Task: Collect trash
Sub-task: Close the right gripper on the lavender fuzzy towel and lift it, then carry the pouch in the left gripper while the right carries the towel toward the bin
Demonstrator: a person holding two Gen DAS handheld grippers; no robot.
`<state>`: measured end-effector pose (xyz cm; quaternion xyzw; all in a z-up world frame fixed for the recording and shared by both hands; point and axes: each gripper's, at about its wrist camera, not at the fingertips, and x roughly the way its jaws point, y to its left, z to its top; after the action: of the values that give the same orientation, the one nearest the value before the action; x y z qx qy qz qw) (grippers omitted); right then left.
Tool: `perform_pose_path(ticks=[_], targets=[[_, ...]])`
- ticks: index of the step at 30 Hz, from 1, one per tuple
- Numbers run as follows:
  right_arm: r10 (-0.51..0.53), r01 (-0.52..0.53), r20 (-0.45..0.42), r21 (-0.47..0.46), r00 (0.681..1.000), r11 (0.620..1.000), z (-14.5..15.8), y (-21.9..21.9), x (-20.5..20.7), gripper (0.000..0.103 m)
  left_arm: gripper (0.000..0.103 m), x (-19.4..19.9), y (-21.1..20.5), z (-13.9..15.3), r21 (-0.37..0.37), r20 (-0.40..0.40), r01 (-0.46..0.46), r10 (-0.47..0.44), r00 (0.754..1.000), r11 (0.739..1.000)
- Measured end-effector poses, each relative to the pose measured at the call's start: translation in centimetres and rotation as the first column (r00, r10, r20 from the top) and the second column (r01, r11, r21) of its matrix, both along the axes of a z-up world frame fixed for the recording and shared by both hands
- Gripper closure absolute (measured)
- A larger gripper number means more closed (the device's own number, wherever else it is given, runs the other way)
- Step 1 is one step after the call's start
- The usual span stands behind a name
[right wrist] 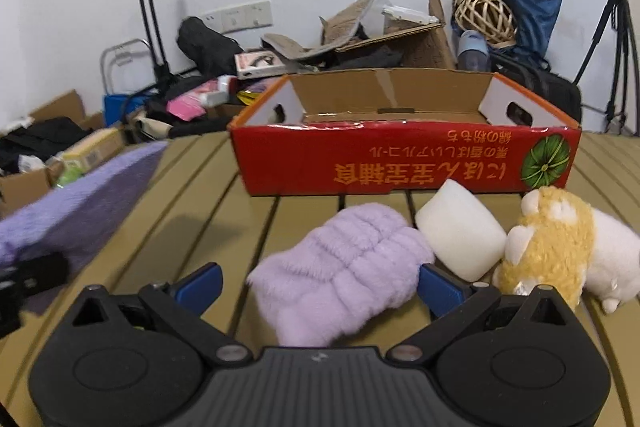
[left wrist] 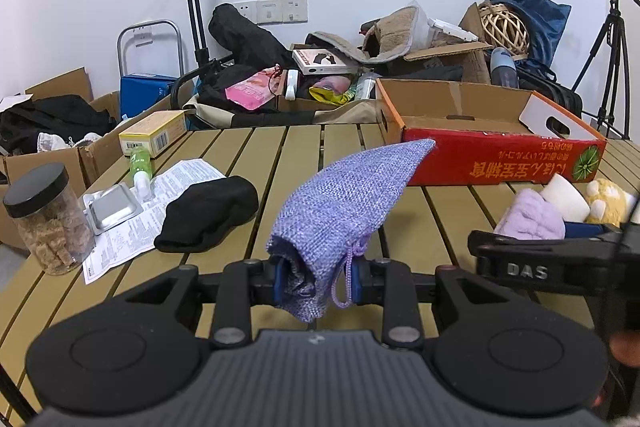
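- The left gripper [left wrist: 320, 281] has its fingers clamped on a purple woven drawstring pouch [left wrist: 340, 211], held above the slatted tan tabletop [left wrist: 248, 155].
- The right gripper [right wrist: 320, 285] stands with fingers wide, a fluffy lilac cloth [right wrist: 344, 267] lying between them on the tabletop, untouched.
- Only the left wrist view shows the black knit cap [left wrist: 208, 213] and the printed paper leaflet [left wrist: 160, 203].
- Farther back sits the red cardboard box [right wrist: 400, 163], open-topped.
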<state>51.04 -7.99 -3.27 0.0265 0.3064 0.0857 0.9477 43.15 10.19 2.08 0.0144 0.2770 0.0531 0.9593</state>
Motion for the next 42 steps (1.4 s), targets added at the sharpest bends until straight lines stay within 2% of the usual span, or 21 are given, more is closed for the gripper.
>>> perform_pose_path(ticks=[2,6,8,13,16,27,42], targets=[[-0.002,0.002,-0.014,-0.013,1.0,1.0,-0.3,0.3,0.3,0.002,0.074,-0.2,0.1,0.0,0.006,0.002,0.0,0.0,1.0,1.0],[-0.026,0.024,-0.026,-0.046,0.999,0.999,-0.7,0.6,0.4,0.031,0.074,-0.6,0.5,0.3,0.006,0.01,-0.008,0.008,1.0,1.0],[-0.027,0.026,-0.027,-0.044,0.999,0.999,-0.7,0.5,0.2,0.038,0.074,-0.9,0.7,0.4,0.006,0.013,-0.012,0.012,1.0,1.0],[-0.021,0.021,0.008,-0.024,1.0,0.999,0.3,-0.1,-1.1,0.067,0.074,-1.4,0.9,0.6,0.011,0.013,-0.02,0.019,1.0,1.0],[-0.005,0.005,0.015,0.003,1.0,1.0,0.9,-0.6,-1.9,0.075,0.074,-2.0,0.8,0.9,0.013,0.015,-0.021,0.021,1.0,1.0],[0.03,-0.032,0.039,0.06,0.999,0.998,2.2,-2.5,-6.0,0.079,0.074,-4.5,-0.3,2.0,0.019,0.04,-0.017,0.016,0.999,1.0],[0.088,-0.093,0.103,0.046,0.991,0.995,3.7,-5.1,-14.2,0.079,0.074,-10.0,-1.9,1.9,-0.015,0.049,0.007,-0.006,0.999,1.0]])
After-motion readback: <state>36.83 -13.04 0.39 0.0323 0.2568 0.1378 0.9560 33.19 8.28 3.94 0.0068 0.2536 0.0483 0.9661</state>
